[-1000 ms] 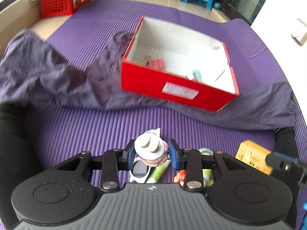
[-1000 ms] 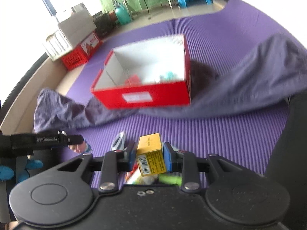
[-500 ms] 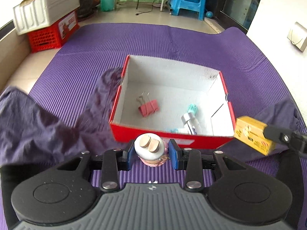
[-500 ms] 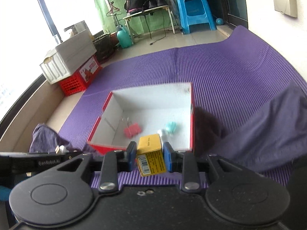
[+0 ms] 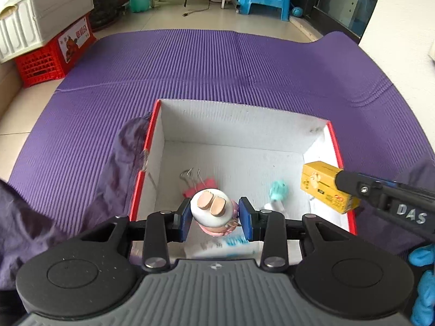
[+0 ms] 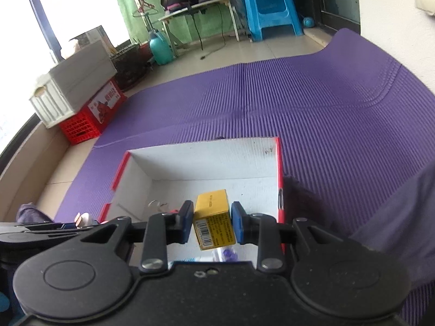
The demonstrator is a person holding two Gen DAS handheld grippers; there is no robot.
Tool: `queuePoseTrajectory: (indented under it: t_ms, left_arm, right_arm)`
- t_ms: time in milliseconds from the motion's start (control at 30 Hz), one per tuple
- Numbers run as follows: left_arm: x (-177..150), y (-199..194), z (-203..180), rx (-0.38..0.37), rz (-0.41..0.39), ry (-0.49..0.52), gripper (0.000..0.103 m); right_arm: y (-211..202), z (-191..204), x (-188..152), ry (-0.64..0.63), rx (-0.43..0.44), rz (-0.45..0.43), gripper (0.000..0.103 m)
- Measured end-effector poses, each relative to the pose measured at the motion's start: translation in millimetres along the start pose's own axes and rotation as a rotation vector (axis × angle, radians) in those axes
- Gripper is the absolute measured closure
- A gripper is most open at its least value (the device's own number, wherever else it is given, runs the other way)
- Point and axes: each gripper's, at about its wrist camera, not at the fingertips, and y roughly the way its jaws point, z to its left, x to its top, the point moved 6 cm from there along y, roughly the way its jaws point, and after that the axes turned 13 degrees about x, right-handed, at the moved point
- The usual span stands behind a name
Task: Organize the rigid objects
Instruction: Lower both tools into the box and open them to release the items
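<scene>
Over the red box (image 5: 338, 152), left wrist view: left gripper (image 5: 214, 218) is clamped on a white-and-pink figurine (image 5: 213, 210), held above the box's near-left part. Ahead inside lie a pink binder clip (image 5: 199, 184) and a teal-capped item (image 5: 278, 188). To the right, "DAS" reads on the other tool's finger.

Right wrist view: right gripper (image 6: 210, 224) is closed on a yellow carton (image 6: 213, 218), barcode facing up, small print unreadable, above the box floor. Far left, a red crate (image 6: 93, 112) carries an illegible label.
</scene>
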Motion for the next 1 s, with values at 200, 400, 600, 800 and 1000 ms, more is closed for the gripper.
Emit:
queuePoseTrajectory:
  t_ms: [200,400,600,800,1000]
  left_arm:
    - [12,44,-14,-0.028,0.040,0.001,0.068]
    - [14,81,-31,-0.042,0.070,0.012,0.068]
    - [14,105,-35,-0.038,0.087,0.003,0.068]
    - [1,118,-37,-0.023,0.127,0.013,0.068]
    - [-13,123,-34,-0.031,0.157,0.025,0.067]
  right_arm:
    - [48,-13,5,0.000,-0.020,0.043,0.074]
    - [95,-27,6,0.003,-0.047,0.106,0.074]
    - [121,-39,3,0.004,-0.081,0.126,0.074]
    - [120,-38,-7,-0.007,-0.079,0.150,0.074]
    - [119,-34,-16,-0.052,-0.098,0.171,0.074]
